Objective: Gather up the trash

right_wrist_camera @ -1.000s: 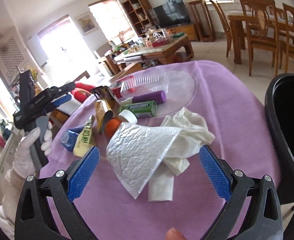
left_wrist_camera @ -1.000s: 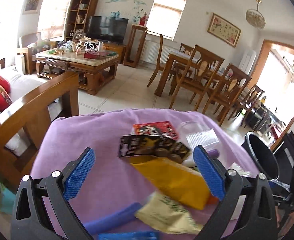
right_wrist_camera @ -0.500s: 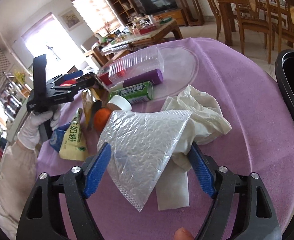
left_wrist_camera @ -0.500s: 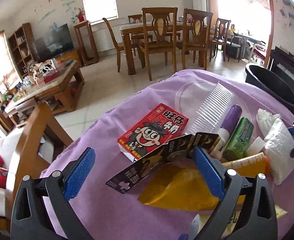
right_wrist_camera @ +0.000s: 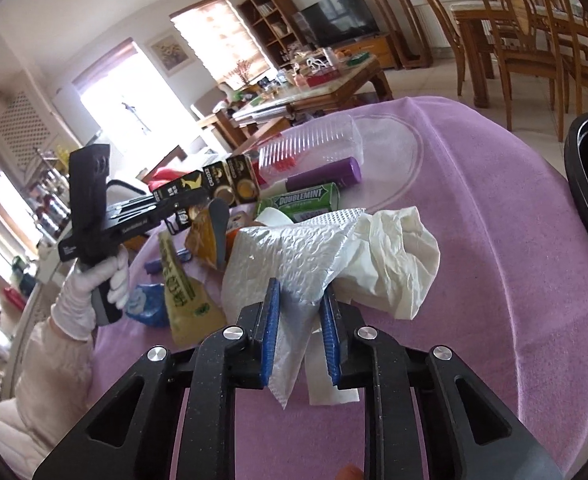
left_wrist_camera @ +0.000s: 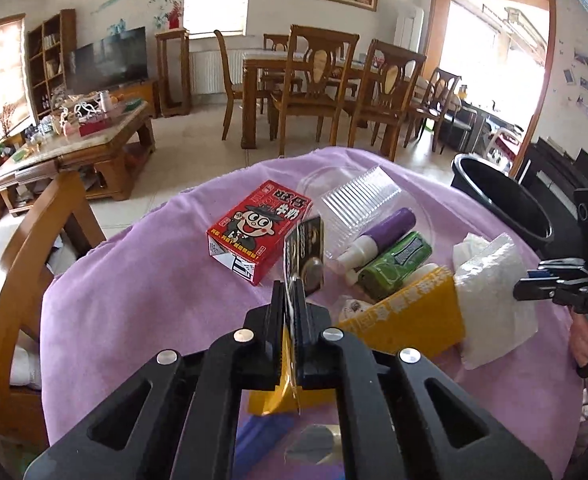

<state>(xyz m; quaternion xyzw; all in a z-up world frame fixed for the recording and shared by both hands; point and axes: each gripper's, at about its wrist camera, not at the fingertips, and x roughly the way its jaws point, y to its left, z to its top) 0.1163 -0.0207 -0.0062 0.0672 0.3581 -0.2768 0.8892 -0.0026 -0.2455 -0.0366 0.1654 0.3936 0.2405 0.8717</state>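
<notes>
Battery card (left_wrist_camera: 308,258) and bubble wrap (right_wrist_camera: 289,264) between clamped jaws

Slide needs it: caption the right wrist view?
Right gripper shut on bubble wrap beside crumpled tissue on purple cloth.

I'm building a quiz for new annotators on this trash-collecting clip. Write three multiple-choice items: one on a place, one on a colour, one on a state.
1. Where does the black round bin stand?
A. beside the purple-clothed table's far right edge
B. on the table
C. under the coffee table

2. What colour is the cartoon-face carton?
A. blue
B. red
C. white

3. What does the right gripper hold?
A. nothing, jaws wide
B. the green Doublemint gum pack
C. the silvery bubble-wrap sheet

Answers: 1 A, its rim shows just past the cloth edge; 2 B, its printed faces are red; 3 C, the blue pads pinch the sheet, while the left gripper clamps the black battery blister card.
</notes>
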